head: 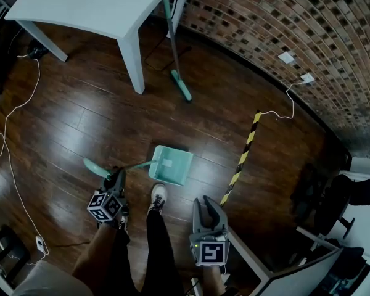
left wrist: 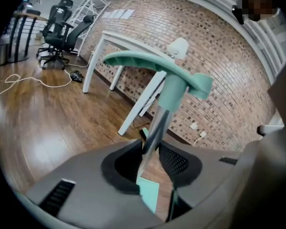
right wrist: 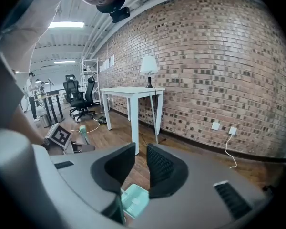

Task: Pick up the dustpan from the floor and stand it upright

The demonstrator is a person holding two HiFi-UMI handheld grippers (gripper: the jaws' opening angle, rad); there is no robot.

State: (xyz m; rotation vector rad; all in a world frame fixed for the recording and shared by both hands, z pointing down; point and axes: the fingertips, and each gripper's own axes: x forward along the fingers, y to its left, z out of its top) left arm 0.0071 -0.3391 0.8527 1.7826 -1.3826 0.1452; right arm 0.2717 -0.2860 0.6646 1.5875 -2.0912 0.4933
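Observation:
The teal dustpan (head: pixel 171 164) hangs on its long handle, whose teal grip (head: pixel 94 166) points left. My left gripper (head: pixel 117 177) is shut on the handle's metal shaft (left wrist: pixel 152 130). In the left gripper view the grip (left wrist: pixel 157 66) rises above the jaws and the pan (left wrist: pixel 149 193) shows below them. My right gripper (head: pixel 209 205) stands to the right of the pan, open, with nothing between its pads (right wrist: pixel 159 168). The pan (right wrist: pixel 135 199) lies below and beyond its jaws.
A white table (head: pixel 111 5) stands at the back with a teal broom (head: pixel 176 54) leaning on it. A yellow-black strip (head: pixel 243 156) lies on the wooden floor right of the pan. White cables (head: pixel 12 122) trail at left. The person's shoe (head: pixel 158 196) is just behind the pan.

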